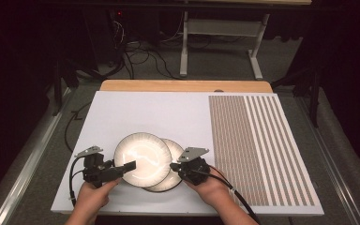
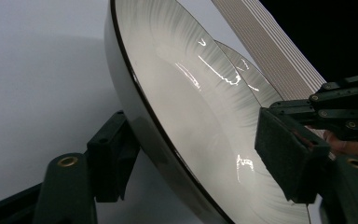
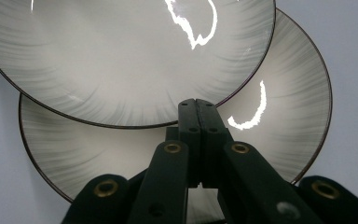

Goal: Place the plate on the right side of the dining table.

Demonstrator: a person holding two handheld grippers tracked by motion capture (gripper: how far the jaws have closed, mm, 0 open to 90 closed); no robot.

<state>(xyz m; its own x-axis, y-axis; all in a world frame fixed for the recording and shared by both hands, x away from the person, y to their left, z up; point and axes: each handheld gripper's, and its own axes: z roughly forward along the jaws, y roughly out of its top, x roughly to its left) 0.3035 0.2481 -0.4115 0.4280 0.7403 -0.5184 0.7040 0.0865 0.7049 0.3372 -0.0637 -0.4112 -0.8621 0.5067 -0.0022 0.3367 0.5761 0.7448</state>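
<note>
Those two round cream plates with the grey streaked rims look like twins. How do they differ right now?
The upper plate lies partly across the lower plate, which rests flat on the white board. The upper plate shows its whole face; the lower plate is half covered. The left gripper straddles the upper plate's rim with its jaws apart, while the shut right gripper meets the lower plate's rim. Both share the same glaze and dark edge.

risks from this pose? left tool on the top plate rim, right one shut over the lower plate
1. The left tool straddles the upper plate's rim, but a gap shows at the pads; a lift now could drop the glossy plate.
2. The upper plate overlaps the lower plate, so dragging or tilting may scrape or shift it.
3. The right tool, shut, sits at the lower plate's rim; pressing there could tip it.
</note>
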